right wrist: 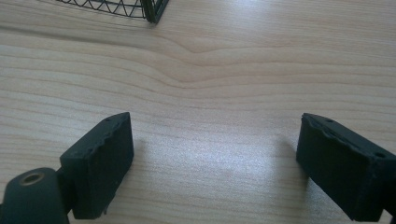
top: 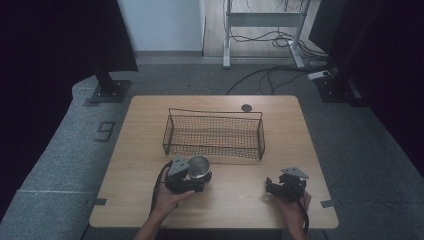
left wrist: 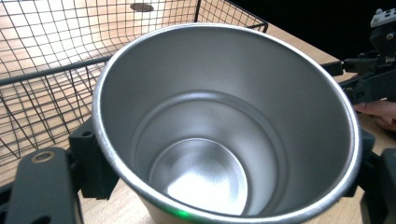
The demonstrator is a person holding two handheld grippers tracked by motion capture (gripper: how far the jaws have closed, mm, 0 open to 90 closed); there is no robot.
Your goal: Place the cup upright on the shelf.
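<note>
The wooden worktop (top: 240,195) carried a black wire mesh basket (top: 214,134) across its middle, with nothing visible inside it. Just in front of the basket's near left corner, close to its front wall but apart from it, was a stainless steel cup (top: 199,169), open mouth up and tipped a little toward the person.

The cup looked rigid and light, a thin-walled metal vessel with a smooth brushed skin that would likely slip under a weak squeeze. It should not dent or break easily, but it would ring and skid if dropped. The sensible hold was across the outer wall below the rolled rim, pads on opposite sides, which is where the grip seemed to sit.

The left gripper (top: 186,176) had its jaws closed around the cup (left wrist: 224,135); in the left gripper view the black pads (left wrist: 93,168) pressed against the wall on either side. The left hand (top: 172,197) came in from the near edge, forearm angled up toward the basket.

The right gripper (top: 286,185) rested low over the bare worktop (right wrist: 210,70) at the near right, well apart from the cup, its jaws spread wide with nothing between them. The right hand (top: 295,205) held it from behind.
</note>
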